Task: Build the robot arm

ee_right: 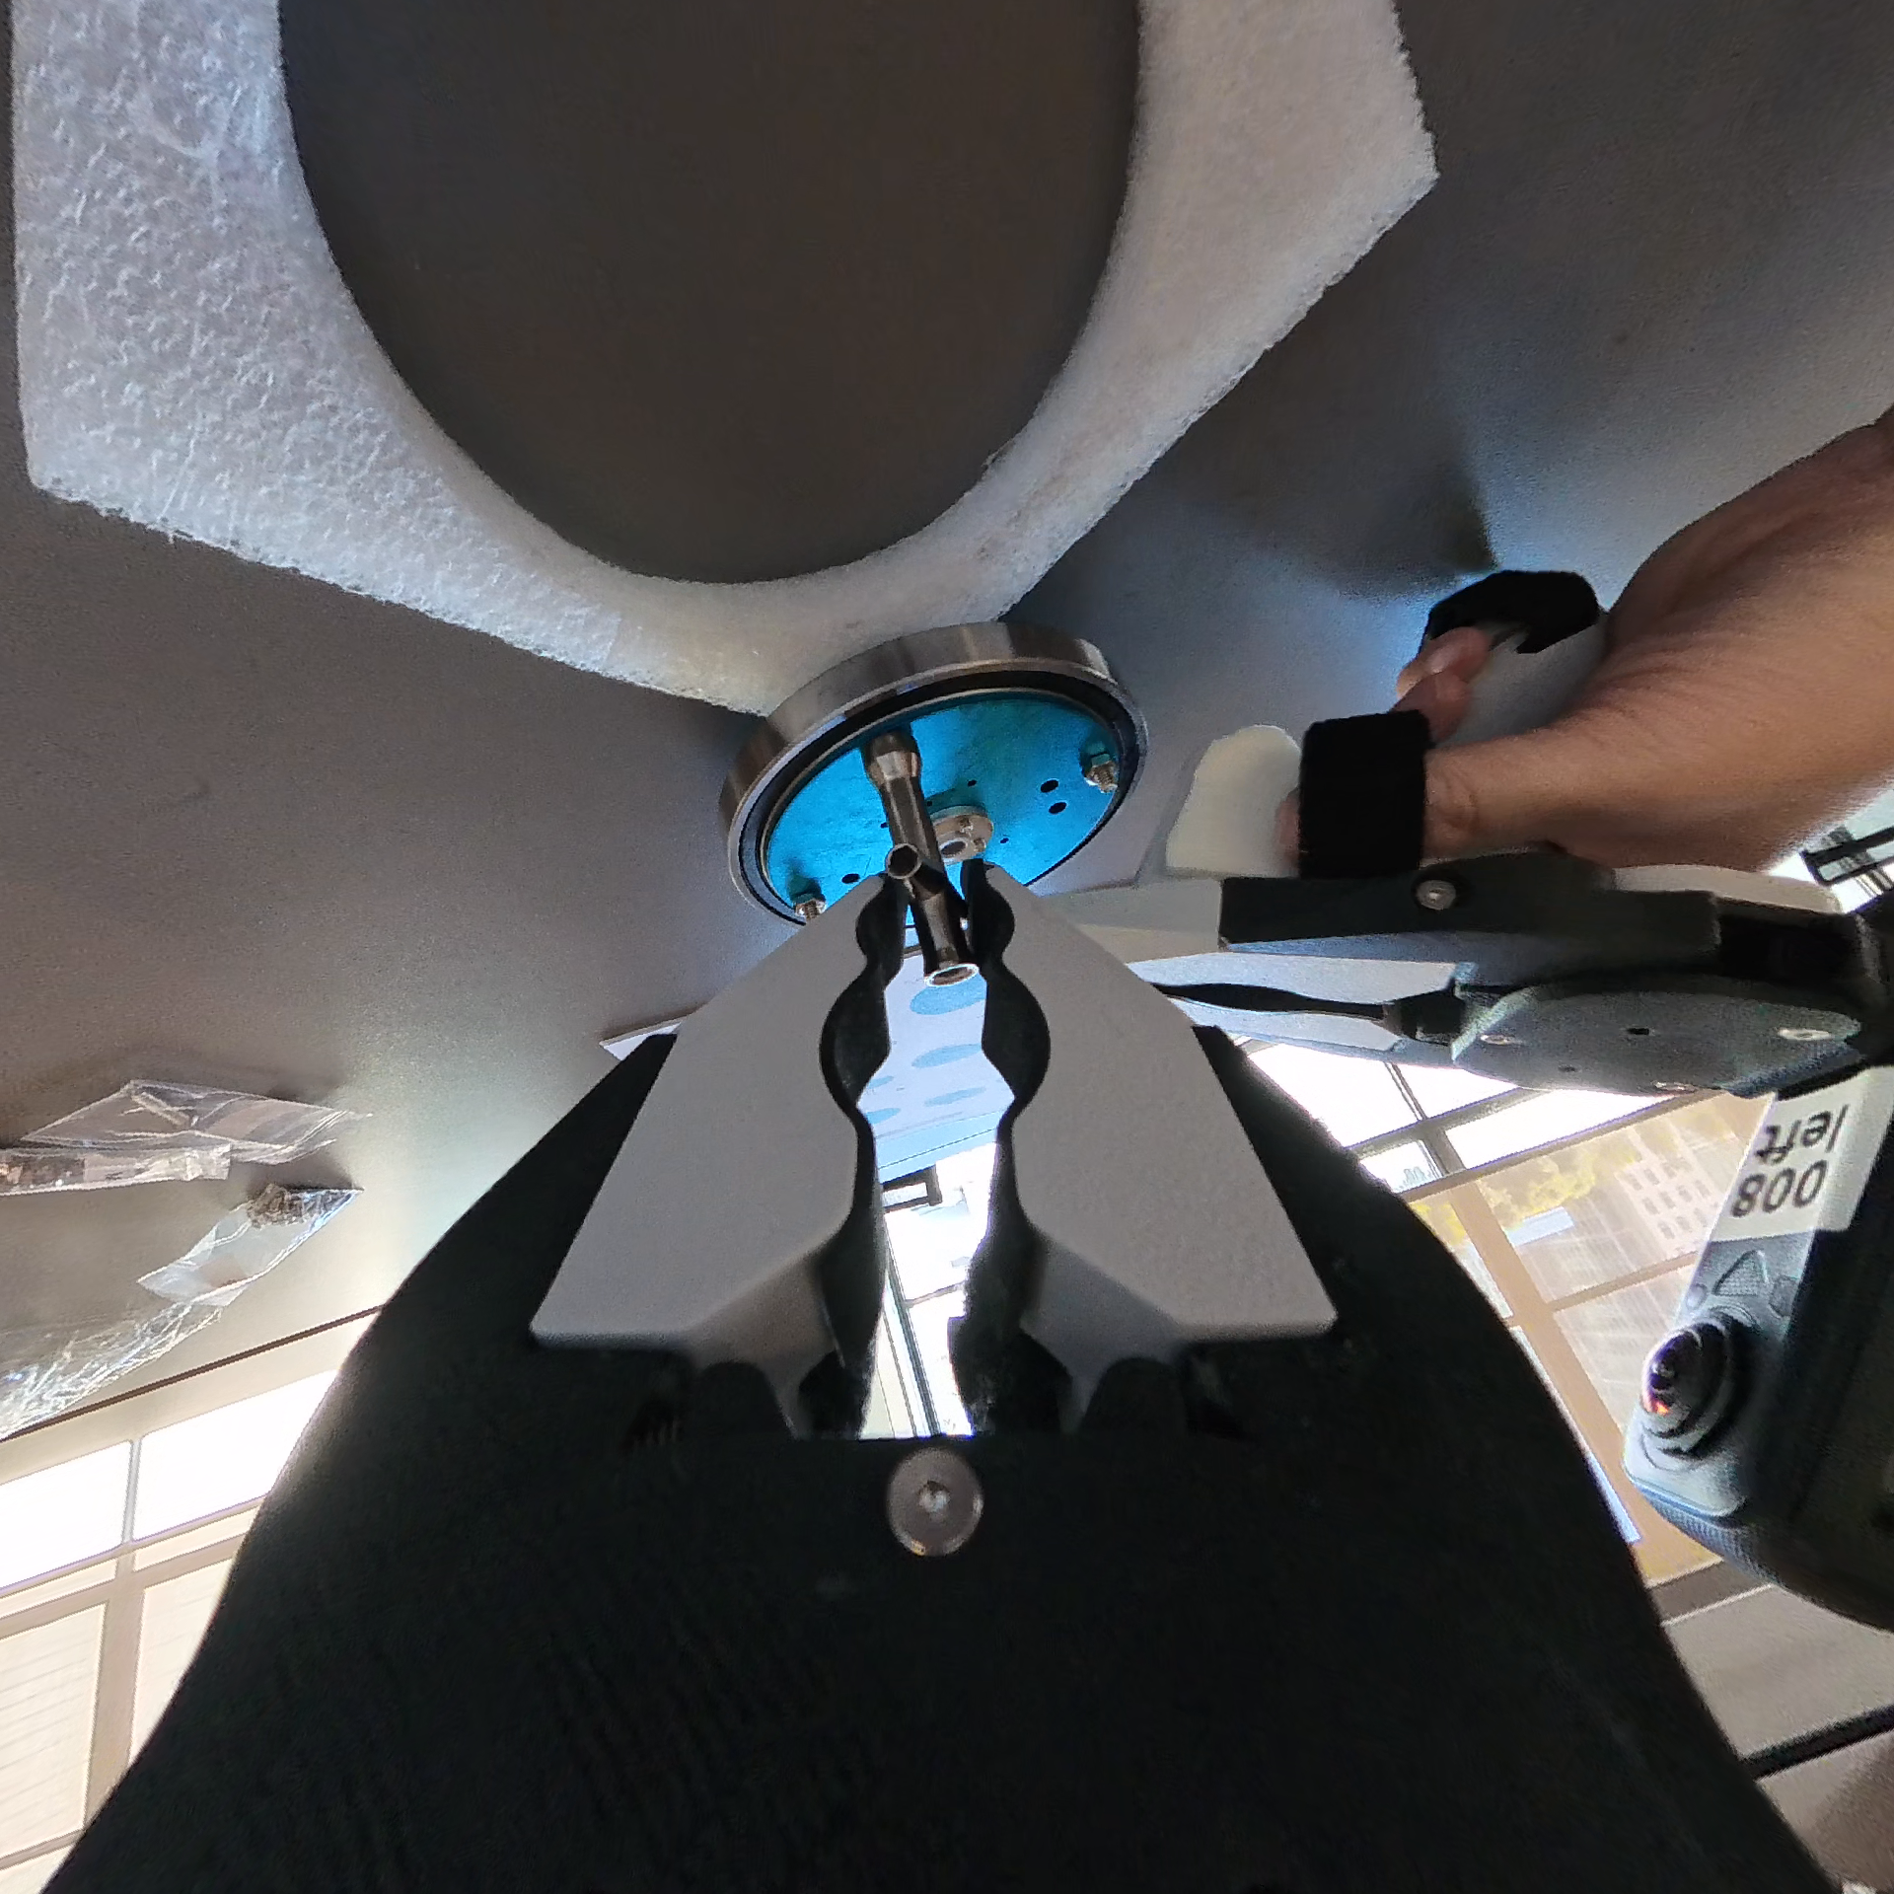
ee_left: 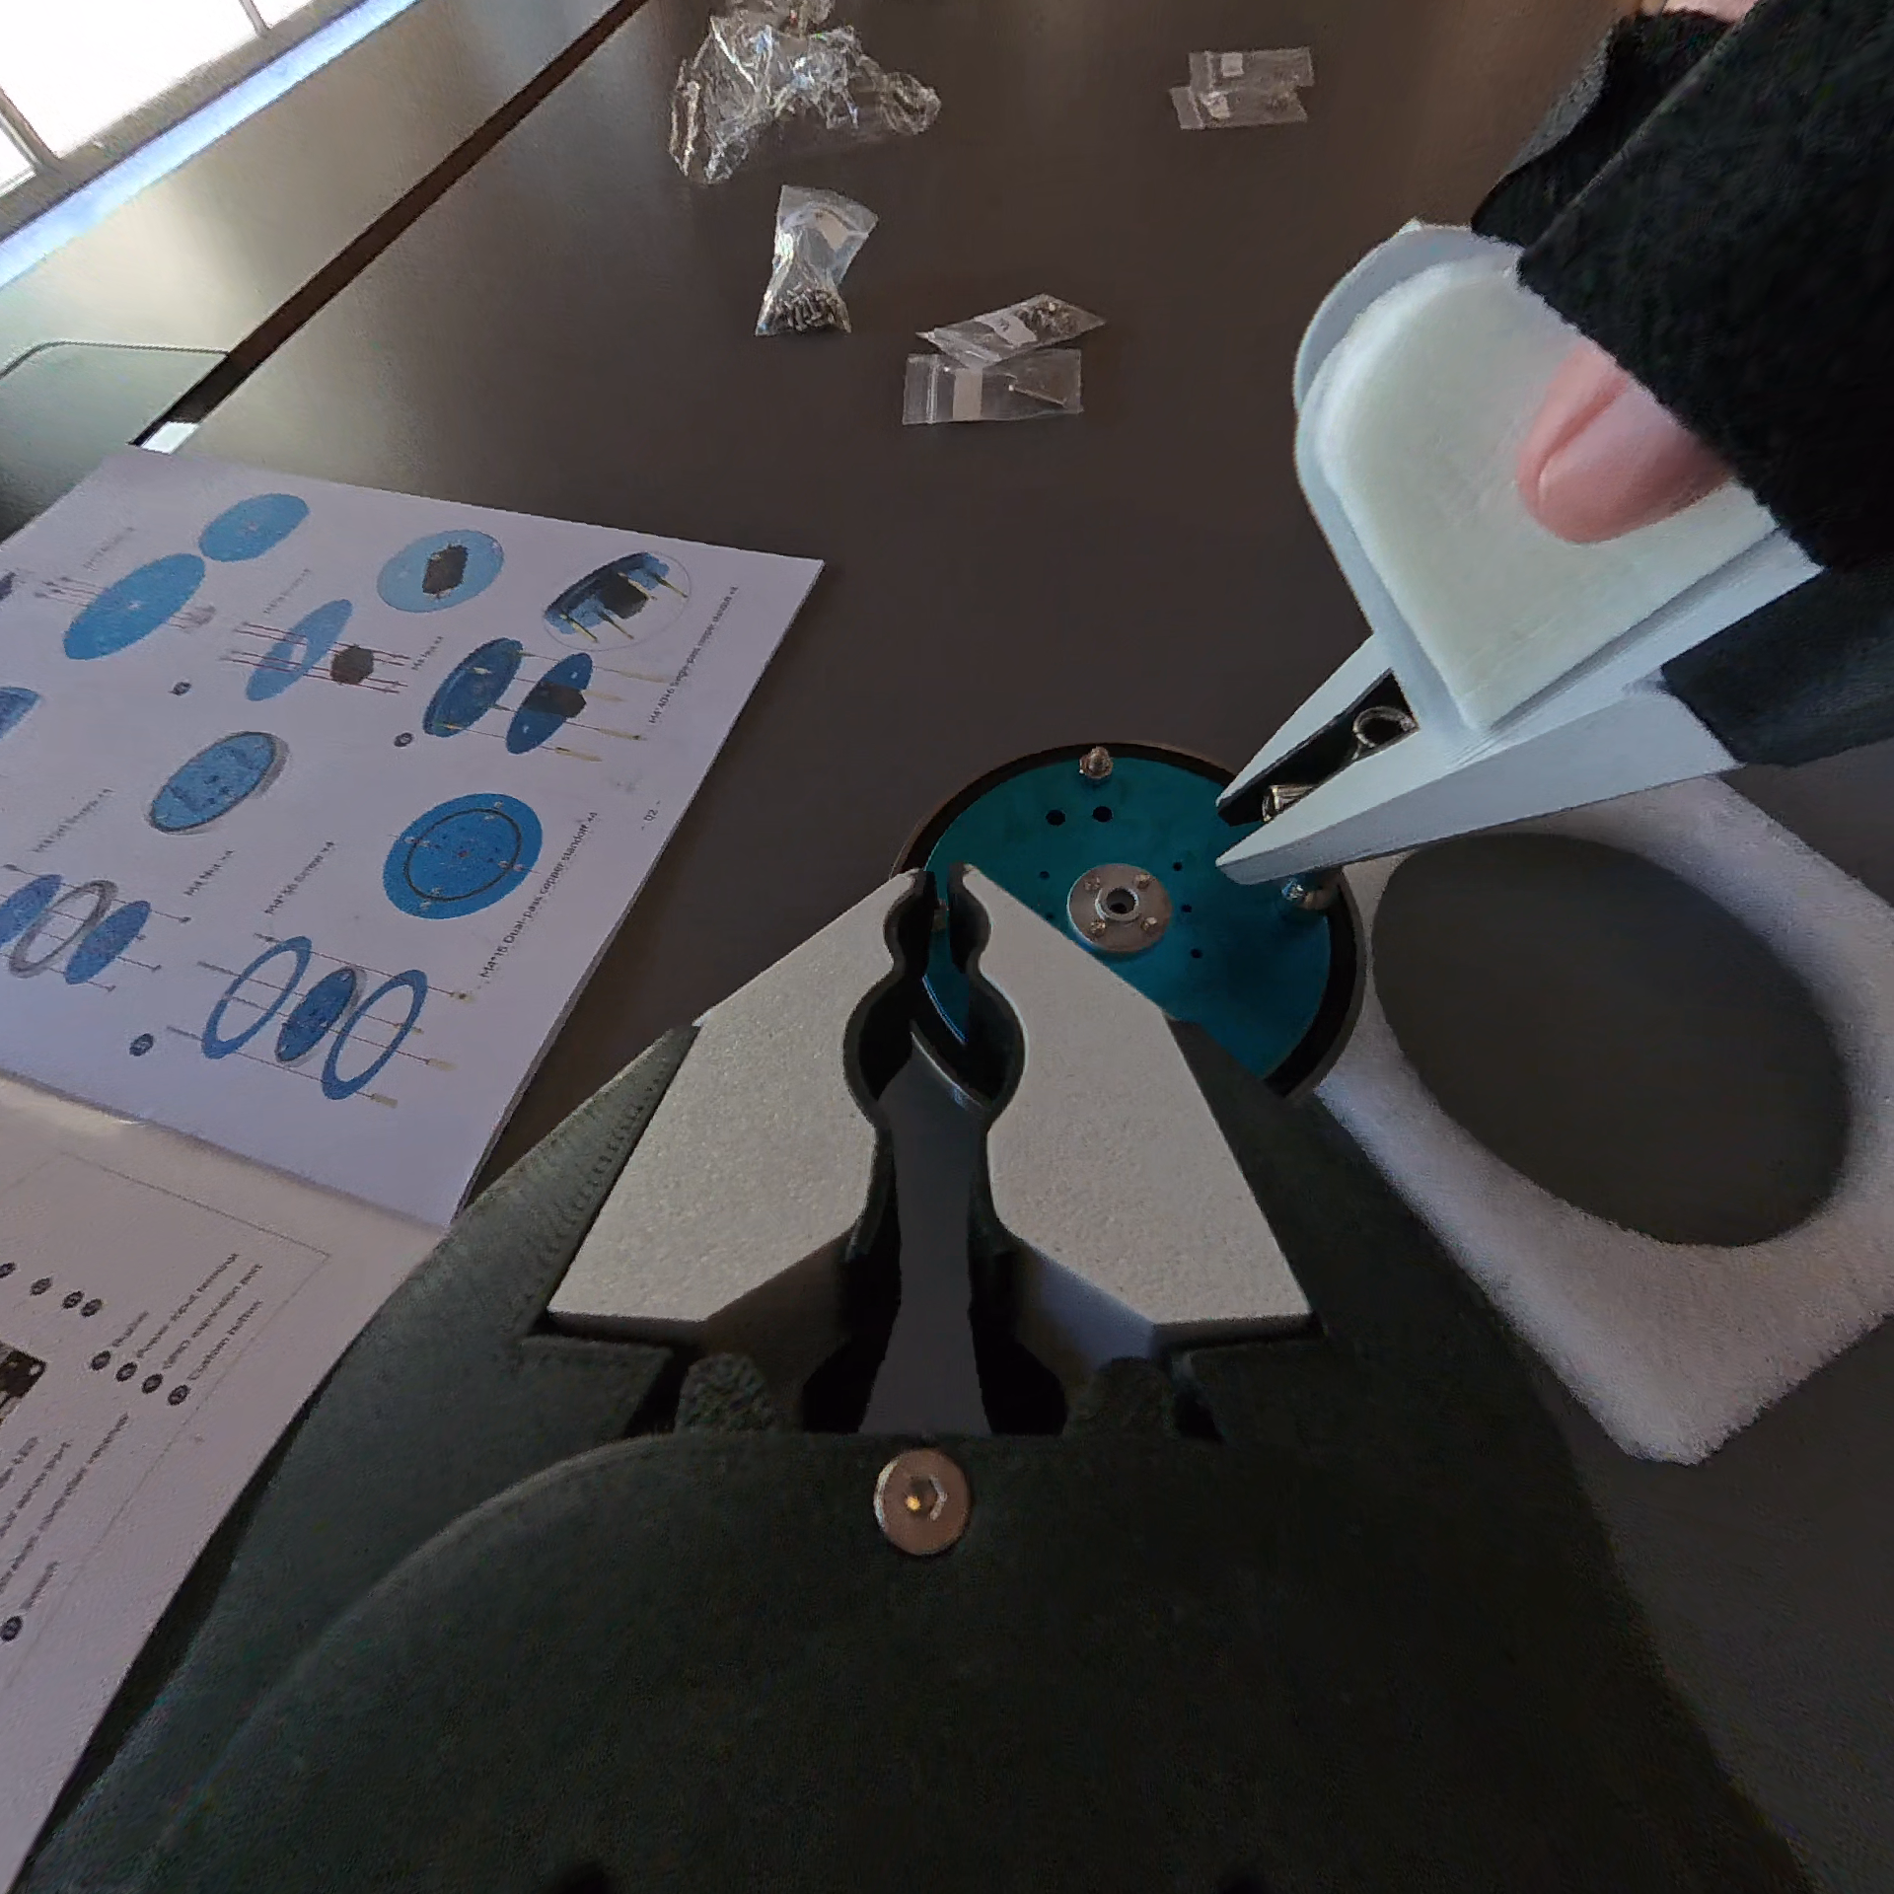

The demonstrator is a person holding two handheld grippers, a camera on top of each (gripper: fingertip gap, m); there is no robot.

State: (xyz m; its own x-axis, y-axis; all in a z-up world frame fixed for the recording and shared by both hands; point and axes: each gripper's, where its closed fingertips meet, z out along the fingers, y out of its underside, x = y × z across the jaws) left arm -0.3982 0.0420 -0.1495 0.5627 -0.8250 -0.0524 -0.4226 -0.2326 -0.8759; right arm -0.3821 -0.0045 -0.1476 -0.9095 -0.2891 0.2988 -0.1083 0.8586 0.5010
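The right claw [ee_right: 938, 902] is clamped on a thin metal post [ee_right: 907, 810]. The post is gripped right at the tips, and its far end is planted on the blue disc [ee_right: 820, 830] near the rim. From the left wrist view the same claw is seen coming in from the upper right, with its tips right over the far-right side of the disc and bits of shiny metal caught between them.

The left claw [ee_left: 948, 887] is nearly closed, with just a sliver of gap left. Its tips are parked at the near-left edge of the disc, and some blue can be seen through the gap. Whether the rim is actually pinched can't be told from either view, tbh. The hand [ee_right: 1691, 717] on that claw is strapped in with black bands.

The disc itself is ringed in steel, with a small silver hub in the middle and a few nuts near the edge. It's set on the dark table [ee_left: 1025, 512], touching the corner of a white foam sheet [ee_left: 1537, 1322] that has a big round hole cut in it.

Printed sheets [ee_left: 410, 717] with blue diagrams are laid out to the left. Small plastic bags [ee_left: 815, 266] of hardware are scattered farther back, well apart from the disc, along with a crumpled bit of clear wrap [ee_left: 789, 82].
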